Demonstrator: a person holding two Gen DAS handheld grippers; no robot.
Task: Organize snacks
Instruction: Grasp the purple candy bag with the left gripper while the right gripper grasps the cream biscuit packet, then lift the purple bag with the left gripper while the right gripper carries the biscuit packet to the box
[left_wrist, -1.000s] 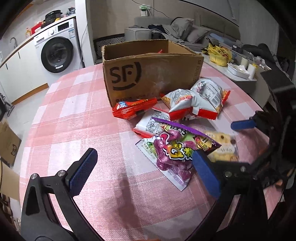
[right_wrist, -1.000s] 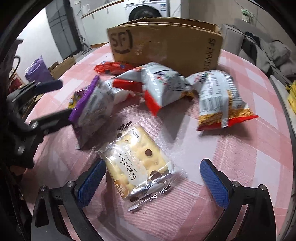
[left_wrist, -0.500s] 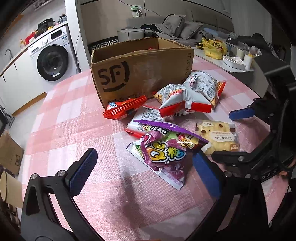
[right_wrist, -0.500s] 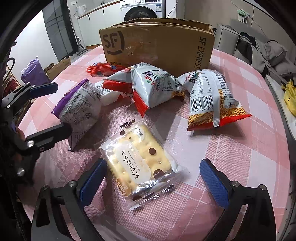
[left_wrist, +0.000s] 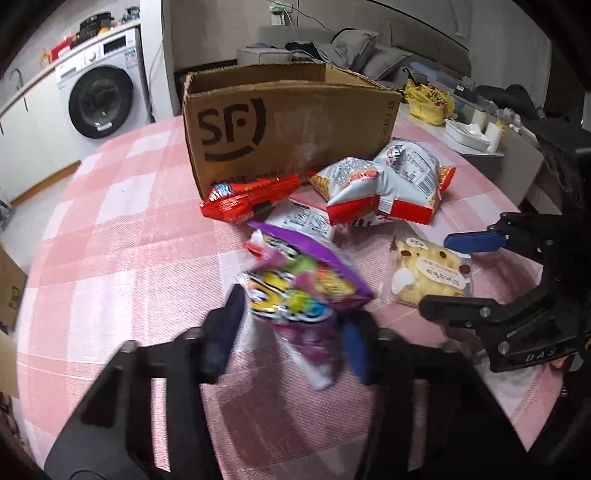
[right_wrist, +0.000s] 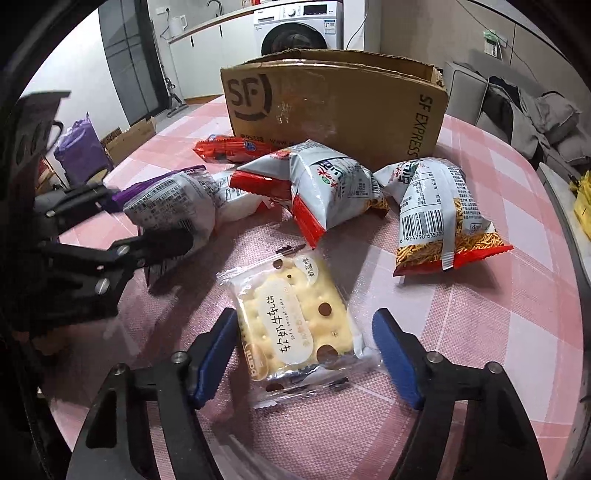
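Snack packets (right_wrist: 332, 184) before box (right_wrist: 332, 107); cracker pack (right_wrist: 295, 321) nearest, on table (right_wrist: 480, 314).

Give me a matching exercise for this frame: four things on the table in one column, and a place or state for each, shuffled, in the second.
Things:
1. purple candy bag
2. biscuit packet
3. cardboard box
4. red wrapper

Places or states:
A. lies against the box's front
B. stands open-topped behind the snacks
C. pinched in the left gripper
D. flat between the open right gripper fingers

Pairs: 1-C, 2-D, 3-B, 4-A
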